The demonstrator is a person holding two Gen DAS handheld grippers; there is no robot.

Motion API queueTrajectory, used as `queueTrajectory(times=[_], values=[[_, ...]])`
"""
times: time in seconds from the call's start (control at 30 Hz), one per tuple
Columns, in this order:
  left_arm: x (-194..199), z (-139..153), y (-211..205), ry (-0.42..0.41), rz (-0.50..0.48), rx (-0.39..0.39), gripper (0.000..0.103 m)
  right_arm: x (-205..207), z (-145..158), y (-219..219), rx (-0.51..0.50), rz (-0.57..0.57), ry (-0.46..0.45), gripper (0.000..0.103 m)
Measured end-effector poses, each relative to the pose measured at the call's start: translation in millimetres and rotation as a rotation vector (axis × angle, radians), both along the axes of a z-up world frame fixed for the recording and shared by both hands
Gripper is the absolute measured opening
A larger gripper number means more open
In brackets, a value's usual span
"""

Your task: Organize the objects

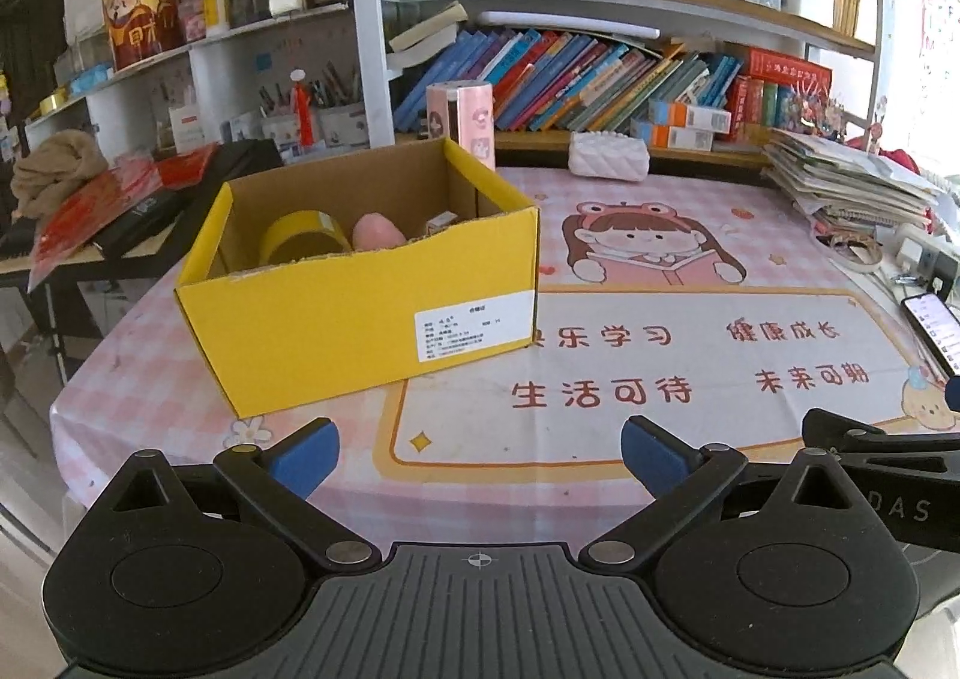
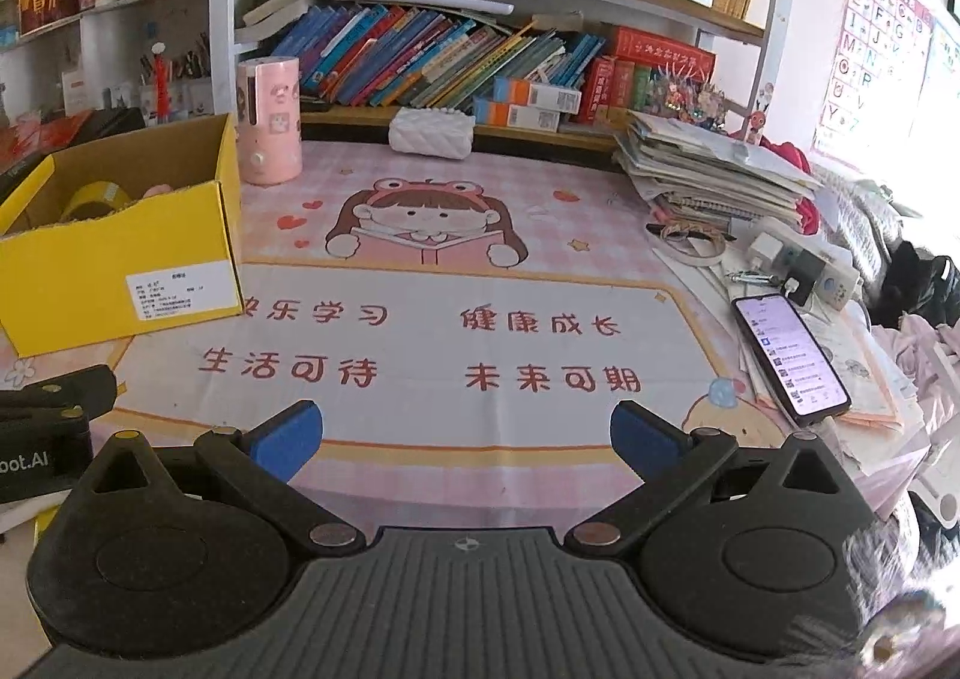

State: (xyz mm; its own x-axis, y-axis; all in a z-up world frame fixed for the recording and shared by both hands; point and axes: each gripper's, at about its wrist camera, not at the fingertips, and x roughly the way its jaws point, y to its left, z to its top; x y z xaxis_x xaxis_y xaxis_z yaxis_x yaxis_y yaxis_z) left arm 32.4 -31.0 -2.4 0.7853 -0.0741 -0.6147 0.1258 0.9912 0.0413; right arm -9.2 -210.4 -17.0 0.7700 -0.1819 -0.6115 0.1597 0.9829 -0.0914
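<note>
- Both claws gape wide and empty: left claw [image 1: 480,454], right claw [image 2: 465,439]
- Box [image 1: 360,319] sits left on the worktop [image 2: 480,475]; tape [image 1: 303,244] and a pink thing [image 1: 377,230] already inside
- The mat is bare; task looks nearly done

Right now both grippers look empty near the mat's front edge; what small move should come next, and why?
Probably none beyond holding back. The left gripper and right gripper are both open with nothing between their fingers. The yellow box already holds a tape roll and a pink object, and the printed mat in front shows no loose item, so the sorting looks finished.
</note>
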Motion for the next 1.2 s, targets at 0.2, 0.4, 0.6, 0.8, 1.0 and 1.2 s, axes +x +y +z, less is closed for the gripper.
queueTrajectory(times=[0.2, 0.4, 0.6, 0.8, 1.0, 1.2], values=[[1, -1, -3, 0.001, 0.032, 0.003, 0.101, 3, -2, 4, 0.007, -0.018, 0.024, 0.103], [-1, -4, -7, 0.011, 0.057, 0.028, 0.101, 6, -8, 8, 0.001, -0.060, 0.062, 0.103], [-2, -5, -10, 0.001, 0.083, 0.056, 0.101, 6, -10, 13, -0.030, -0.093, 0.064, 0.103], [-2, -5, -11, 0.000, 0.095, 0.070, 0.101, 6, -10, 15, -0.035, -0.116, 0.058, 0.103], [-1, -5, -8, 0.005, 0.100, 0.062, 0.101, 6, -9, 17, -0.040, -0.126, 0.056, 0.103], [-1, -4, -8, 0.001, 0.106, 0.062, 0.101, 6, -9, 20, -0.050, -0.132, 0.052, 0.103]])
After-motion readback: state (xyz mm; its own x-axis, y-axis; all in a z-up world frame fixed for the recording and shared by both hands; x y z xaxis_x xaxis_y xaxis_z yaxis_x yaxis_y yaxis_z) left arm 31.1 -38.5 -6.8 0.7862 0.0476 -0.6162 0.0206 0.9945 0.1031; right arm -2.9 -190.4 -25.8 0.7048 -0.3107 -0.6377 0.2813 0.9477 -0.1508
